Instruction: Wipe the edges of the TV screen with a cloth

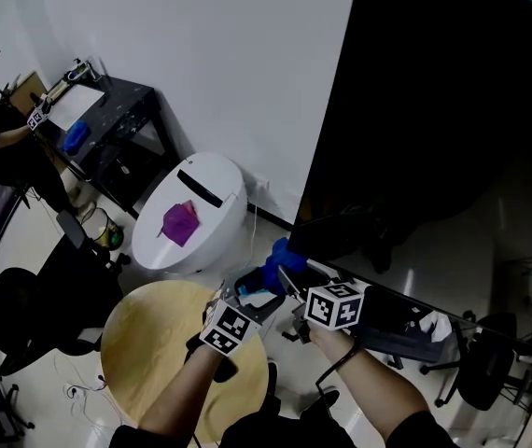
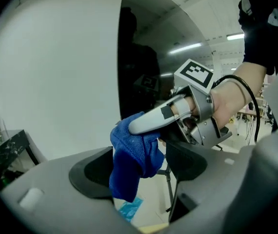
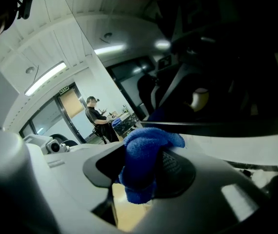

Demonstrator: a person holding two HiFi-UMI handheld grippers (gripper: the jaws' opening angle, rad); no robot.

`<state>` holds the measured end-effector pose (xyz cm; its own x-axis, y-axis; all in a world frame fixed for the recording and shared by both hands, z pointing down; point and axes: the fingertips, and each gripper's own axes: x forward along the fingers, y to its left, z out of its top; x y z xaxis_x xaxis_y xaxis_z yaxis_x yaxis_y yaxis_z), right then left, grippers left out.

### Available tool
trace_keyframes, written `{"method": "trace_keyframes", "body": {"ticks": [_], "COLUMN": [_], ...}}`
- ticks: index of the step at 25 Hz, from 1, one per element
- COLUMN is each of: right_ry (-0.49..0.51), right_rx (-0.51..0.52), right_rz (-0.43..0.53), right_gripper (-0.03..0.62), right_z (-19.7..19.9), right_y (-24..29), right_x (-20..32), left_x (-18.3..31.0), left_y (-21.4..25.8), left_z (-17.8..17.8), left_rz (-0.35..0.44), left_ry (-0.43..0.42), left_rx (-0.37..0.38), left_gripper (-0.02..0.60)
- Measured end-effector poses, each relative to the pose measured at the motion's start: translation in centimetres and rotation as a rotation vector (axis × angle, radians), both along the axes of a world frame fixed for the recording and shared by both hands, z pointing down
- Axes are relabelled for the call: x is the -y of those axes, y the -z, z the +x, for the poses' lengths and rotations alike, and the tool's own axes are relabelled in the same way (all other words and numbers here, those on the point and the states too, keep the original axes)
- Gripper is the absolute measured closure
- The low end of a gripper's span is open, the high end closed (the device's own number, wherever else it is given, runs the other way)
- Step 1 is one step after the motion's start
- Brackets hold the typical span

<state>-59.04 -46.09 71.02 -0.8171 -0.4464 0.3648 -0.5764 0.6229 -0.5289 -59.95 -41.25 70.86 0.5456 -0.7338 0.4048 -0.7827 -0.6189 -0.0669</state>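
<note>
The big black TV screen (image 1: 434, 110) fills the right of the head view, its lower left corner just above both grippers. A blue cloth (image 1: 280, 258) is bunched at that corner, with my right gripper (image 1: 287, 273) shut on it. In the right gripper view the cloth (image 3: 146, 152) sits pinched between the jaws of that gripper (image 3: 144, 172), below the TV's edge (image 3: 217, 126). My left gripper (image 1: 250, 295) stands open just left of it. In the left gripper view the cloth (image 2: 131, 160) hangs from the right gripper's white finger (image 2: 151, 121), in front of the wide-apart jaws without touching them.
A round wooden table (image 1: 154, 343) lies under my arms. Behind it stands a white rounded unit (image 1: 205, 203) with a purple cloth (image 1: 180, 222) on top. A black desk (image 1: 117, 124) with a person is at the far left. Office chairs (image 1: 23, 315) and the TV stand (image 1: 397, 320) flank me.
</note>
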Motion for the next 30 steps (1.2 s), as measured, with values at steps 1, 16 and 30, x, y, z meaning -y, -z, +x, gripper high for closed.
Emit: {"method": "trace_keyframes", "body": {"ticks": [1,16,30], "right_ry": [0.014,0.113,-0.006], "right_rx": [0.009,0.098,0.030], "right_rz": [0.002,-0.041,0.113], "right_gripper": [0.424,0.349,0.330], "right_z": [-0.5,-2.9,5.9], "right_y": [0.3,2.6,4.7], "right_x": [-0.3,-3.6,-5.3], "left_x": [0.2,0.8,5.6], "left_y": [-0.1,-0.3,-1.9], "left_z": [-0.2,-1.9,-3.9], "left_rz": [0.009,-0.006,-0.153], "left_ry": [0.001,0.118,0.197], "left_rx": [0.030,-0.083,-0.211], "left_gripper": [0.261,0.449,0.456]}}
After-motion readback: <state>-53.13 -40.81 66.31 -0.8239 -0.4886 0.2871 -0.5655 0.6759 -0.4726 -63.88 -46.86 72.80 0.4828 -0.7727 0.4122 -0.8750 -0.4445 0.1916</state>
